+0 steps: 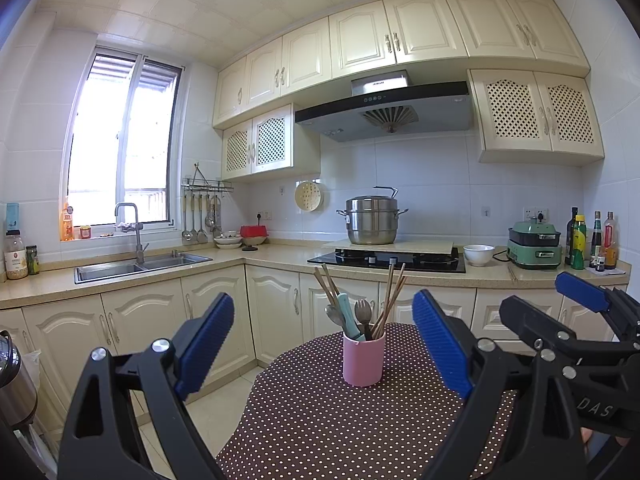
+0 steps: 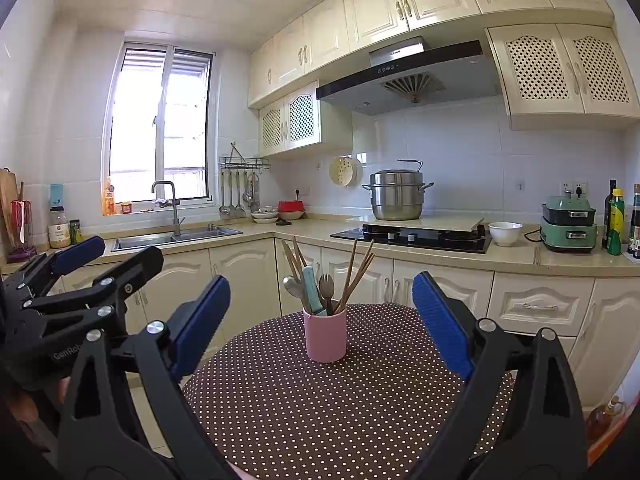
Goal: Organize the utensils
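Note:
A pink cup point(image 1: 363, 360) stands upright on the round table with a brown dotted cloth point(image 1: 312, 424). It holds wooden chopsticks point(image 1: 390, 300), a metal spoon point(image 1: 334, 314), a fork point(image 1: 363, 311) and a teal-handled utensil point(image 1: 347, 314). My left gripper point(image 1: 324, 340) is open and empty, a little short of the cup. In the right wrist view the same cup point(image 2: 325, 338) sits between and beyond the blue pads of my open, empty right gripper point(image 2: 322, 322). Each gripper shows at the edge of the other's view: the right one point(image 1: 560, 308) and the left one point(image 2: 104, 256).
An L-shaped counter point(image 1: 256, 258) runs behind the table with a sink point(image 1: 136, 266), a black hob point(image 1: 384, 260) bearing a steel pot point(image 1: 372, 220), a white bowl point(image 1: 478, 255), a green appliance point(image 1: 534, 244) and bottles point(image 1: 592, 240). A steel kettle point(image 1: 12, 384) stands at the left.

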Tool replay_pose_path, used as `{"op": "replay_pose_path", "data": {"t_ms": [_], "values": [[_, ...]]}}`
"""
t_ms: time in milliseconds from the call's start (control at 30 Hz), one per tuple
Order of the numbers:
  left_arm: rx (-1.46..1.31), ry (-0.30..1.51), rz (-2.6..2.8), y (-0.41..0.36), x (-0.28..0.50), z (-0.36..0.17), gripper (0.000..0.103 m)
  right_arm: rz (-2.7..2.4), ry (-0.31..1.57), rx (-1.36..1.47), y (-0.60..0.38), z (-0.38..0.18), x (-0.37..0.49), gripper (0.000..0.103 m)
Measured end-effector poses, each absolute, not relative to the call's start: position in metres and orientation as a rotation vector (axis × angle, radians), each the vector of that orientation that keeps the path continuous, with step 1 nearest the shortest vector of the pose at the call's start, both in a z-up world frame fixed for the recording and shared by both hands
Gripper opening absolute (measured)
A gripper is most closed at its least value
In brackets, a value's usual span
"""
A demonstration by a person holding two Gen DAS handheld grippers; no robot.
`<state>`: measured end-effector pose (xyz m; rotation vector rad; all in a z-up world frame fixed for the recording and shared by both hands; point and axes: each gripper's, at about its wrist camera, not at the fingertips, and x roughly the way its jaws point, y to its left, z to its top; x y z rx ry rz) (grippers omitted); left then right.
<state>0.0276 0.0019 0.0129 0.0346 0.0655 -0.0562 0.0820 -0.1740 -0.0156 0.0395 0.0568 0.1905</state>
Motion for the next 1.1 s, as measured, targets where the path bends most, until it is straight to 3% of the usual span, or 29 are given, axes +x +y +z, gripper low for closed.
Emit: {"op": "replay_pose_path", "data": {"t_ms": [1100], "values": [[0.035,0.071,-0.053,0.0095,0.0285,0.0142,0.089,0.193,0.065,0.043,-0.17,-0.0126,0.0824,0.091]]}}
